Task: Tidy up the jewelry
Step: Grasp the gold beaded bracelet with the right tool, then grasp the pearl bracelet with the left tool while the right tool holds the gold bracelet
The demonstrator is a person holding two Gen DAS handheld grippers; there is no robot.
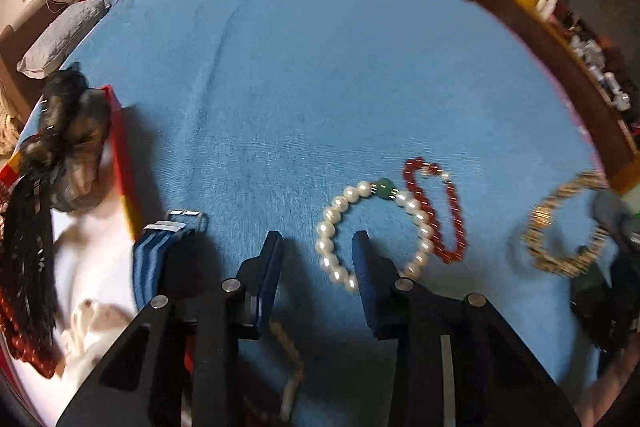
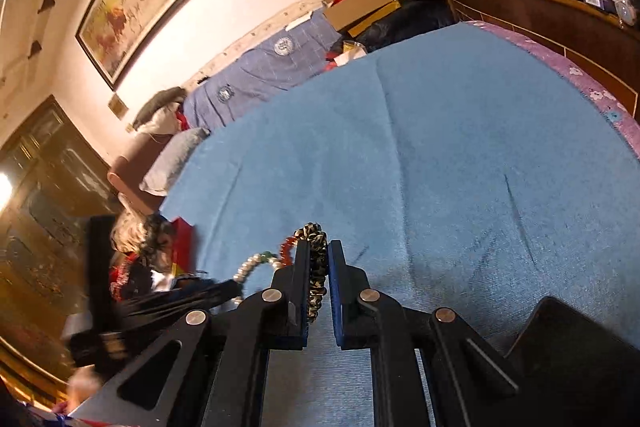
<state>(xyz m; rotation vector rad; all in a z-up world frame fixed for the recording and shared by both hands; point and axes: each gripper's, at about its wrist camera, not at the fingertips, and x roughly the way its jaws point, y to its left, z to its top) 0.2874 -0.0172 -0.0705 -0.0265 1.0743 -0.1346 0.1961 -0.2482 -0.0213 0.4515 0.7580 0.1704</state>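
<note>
In the left wrist view my left gripper (image 1: 318, 239) is open just above the blue blanket (image 1: 320, 87), its right finger inside the loop of a white pearl bracelet (image 1: 340, 205) with a green bead. A red bead bracelet (image 1: 454, 211) lies beside it. Further right a leopard-print scrunchie (image 1: 560, 231) hangs blurred from my right gripper. In the right wrist view my right gripper (image 2: 319, 247) is shut on the scrunchie (image 2: 316, 279), lifted above the blanket. The pearl bracelet (image 2: 250, 267) and the red bracelet (image 2: 286, 247) show behind its left finger.
A red box (image 1: 120, 155) with dark fluffy items and necklaces stands at the left. A blue striped watch strap (image 1: 160, 251) lies near it. A beige bead string (image 1: 288, 351) lies under my left gripper. A cluttered wooden shelf (image 1: 560, 47) borders the bed's right side.
</note>
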